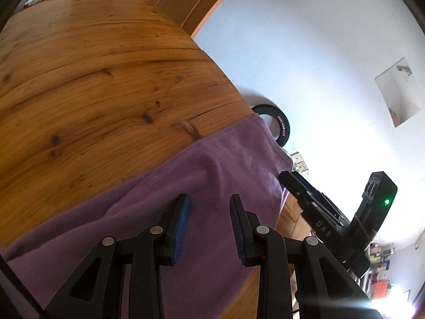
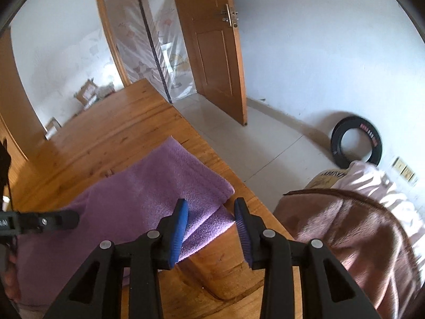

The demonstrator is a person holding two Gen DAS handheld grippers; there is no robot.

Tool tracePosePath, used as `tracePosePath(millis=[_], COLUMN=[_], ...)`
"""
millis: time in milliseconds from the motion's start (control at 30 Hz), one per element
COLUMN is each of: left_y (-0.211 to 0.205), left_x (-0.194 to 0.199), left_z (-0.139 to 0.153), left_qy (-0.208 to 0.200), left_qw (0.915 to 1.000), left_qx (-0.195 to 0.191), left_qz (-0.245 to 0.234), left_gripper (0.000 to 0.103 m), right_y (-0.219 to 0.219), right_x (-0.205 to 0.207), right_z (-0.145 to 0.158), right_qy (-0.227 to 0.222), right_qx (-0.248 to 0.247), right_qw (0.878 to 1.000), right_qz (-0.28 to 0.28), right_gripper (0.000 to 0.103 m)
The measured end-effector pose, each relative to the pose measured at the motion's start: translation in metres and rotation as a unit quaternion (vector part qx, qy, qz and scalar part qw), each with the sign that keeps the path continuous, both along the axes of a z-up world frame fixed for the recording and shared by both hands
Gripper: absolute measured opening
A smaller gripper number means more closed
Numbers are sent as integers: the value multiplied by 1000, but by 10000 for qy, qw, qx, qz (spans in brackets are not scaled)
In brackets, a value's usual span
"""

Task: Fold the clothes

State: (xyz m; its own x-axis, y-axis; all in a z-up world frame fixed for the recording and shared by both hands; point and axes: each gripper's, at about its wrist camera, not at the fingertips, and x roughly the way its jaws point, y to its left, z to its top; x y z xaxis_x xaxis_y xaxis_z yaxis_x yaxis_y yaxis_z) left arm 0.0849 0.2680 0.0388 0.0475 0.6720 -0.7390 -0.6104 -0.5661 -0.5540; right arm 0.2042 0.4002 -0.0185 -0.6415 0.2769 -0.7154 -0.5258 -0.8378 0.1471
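Observation:
A purple fleece garment (image 1: 202, 175) lies on the wooden table (image 1: 93, 79), folded over itself near the table's right corner. My left gripper (image 1: 209, 207) is open and empty, its blue pads just above the cloth. My right gripper (image 2: 211, 212) is open and empty above the folded corner of the purple garment (image 2: 159, 186), near the table edge. The right gripper also shows in the left wrist view (image 1: 318, 212), and the left gripper's finger shows at the left of the right wrist view (image 2: 45, 222).
A pile of brown and pink clothes (image 2: 358, 226) sits right of the table (image 2: 111, 127). A black tyre (image 2: 356, 143) leans on the white wall. An open wooden door (image 2: 212, 47) stands behind. The floor is tiled.

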Motion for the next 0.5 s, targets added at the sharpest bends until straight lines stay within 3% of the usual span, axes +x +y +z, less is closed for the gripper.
tracePosePath(millis=[167,300,500], left_y=[2,1,-2], left_x=[2,2,4], left_z=[-1,0,-1], left_qy=[-14,12,23], left_qw=[10000,10000,10000], left_qx=[21,11,52], left_qz=[-38,-61,-77], left_gripper=[32,32,32], right_y=[-2,-6,-19], right_x=[-2,-3,4], right_z=[-1,0,16], right_qy=[64,79,546], right_qx=[-99,-65,82], right_qw=[9998,9995,9969], right_qz=[134,309,558], right_gripper=[13,10,9])
